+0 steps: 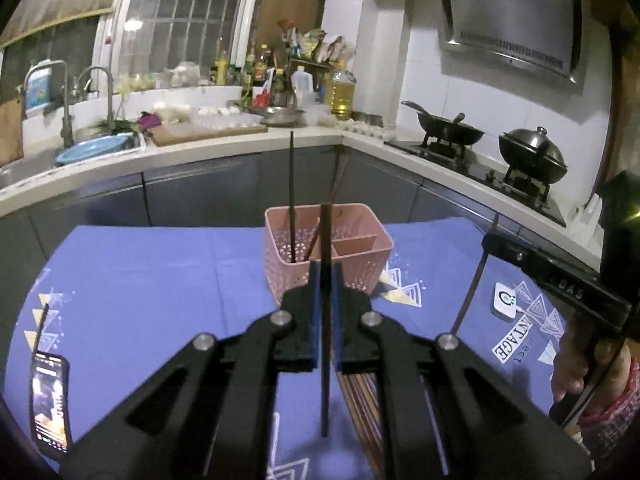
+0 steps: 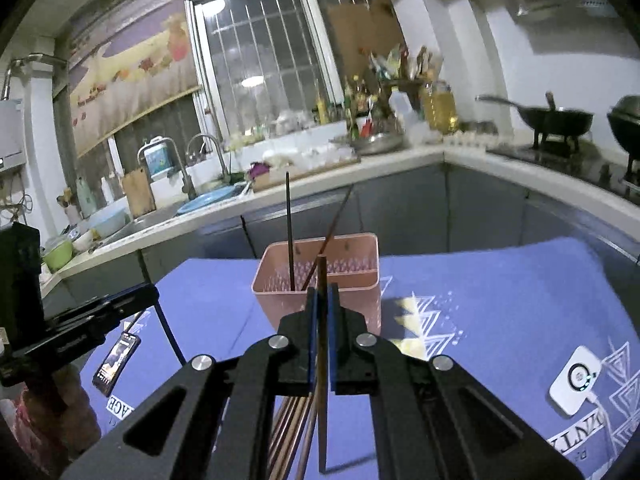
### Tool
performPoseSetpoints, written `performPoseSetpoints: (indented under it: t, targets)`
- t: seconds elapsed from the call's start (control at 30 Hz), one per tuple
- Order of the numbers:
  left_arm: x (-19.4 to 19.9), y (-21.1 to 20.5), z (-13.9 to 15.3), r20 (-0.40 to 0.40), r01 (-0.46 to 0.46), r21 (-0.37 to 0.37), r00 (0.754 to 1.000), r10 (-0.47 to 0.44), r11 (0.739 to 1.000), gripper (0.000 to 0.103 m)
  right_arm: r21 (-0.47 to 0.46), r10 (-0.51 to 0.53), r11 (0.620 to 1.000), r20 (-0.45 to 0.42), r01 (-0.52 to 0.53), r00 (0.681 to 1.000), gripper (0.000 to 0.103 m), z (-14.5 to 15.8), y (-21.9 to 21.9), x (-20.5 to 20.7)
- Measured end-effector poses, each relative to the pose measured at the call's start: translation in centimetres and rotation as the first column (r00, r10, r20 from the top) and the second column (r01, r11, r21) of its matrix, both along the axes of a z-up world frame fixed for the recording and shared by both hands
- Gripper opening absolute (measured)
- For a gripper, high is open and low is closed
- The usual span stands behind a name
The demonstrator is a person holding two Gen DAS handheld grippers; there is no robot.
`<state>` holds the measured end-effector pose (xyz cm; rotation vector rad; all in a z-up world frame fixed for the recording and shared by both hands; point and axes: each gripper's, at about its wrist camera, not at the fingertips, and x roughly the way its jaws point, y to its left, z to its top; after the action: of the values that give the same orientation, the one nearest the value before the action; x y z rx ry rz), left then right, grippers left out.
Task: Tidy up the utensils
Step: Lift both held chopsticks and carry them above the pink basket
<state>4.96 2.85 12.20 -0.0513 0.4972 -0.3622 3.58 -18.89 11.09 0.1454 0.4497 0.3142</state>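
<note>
Your left gripper (image 1: 325, 276) sits low in the centre of its frame, fingers clamped on a dark chopstick (image 1: 325, 320) that runs nearly straight up the picture, its upper end over the near rim of the pink basket (image 1: 360, 268) and its lower end hanging above the blue cloth (image 1: 140, 280). Your right gripper (image 2: 322, 300) is likewise centred and pinched on a brown chopstick (image 2: 322, 400), held upright in the frame just before the same basket (image 2: 360, 304). In the basket's left compartment two sticks already stand: a dark one (image 1: 292, 184) upright and a reddish one (image 1: 334, 192) leaning to the right; the right view shows the same pair (image 2: 289, 232) (image 2: 334, 228). A bundle of loose chopsticks (image 1: 358, 408) lies on the cloth under the gripper at the bottom centre, seen also in the right view (image 2: 292, 432). A phone (image 1: 50, 400) lies at the lower left of the left view, and a small white device (image 1: 505, 301) at the right. Your other gripper shows at the right edge of the left view and at the left edge of the right view.
</note>
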Motion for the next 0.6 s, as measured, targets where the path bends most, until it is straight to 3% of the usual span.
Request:
performPoseSetpoints:
  t: [0.13,0.33,0.6]
  targets:
    - [-0.2,-0.5,-0.1,0.028,-0.015,0.033,0.999,0.014,0.999,0.005,-0.021,-0.013,1.0,0.007,0.013,1.0,0.005,-0.3,0.3,0.0]
    - [0.9,0.3,1.3,0.024,-0.014,-0.001,1.0,0.014,1.0,0.005,0.005,-0.001,1.0,-0.001,0.001,1.0,0.005,1.3,0.8,1.2]
    - [4.9,1.4,8.9,0.145,-0.082,-0.122,0.984,0.099,0.989,0.005,0.085,-0.03,0.996,0.151,0.017,0.988,0.005,8.6,1.9,5.5]
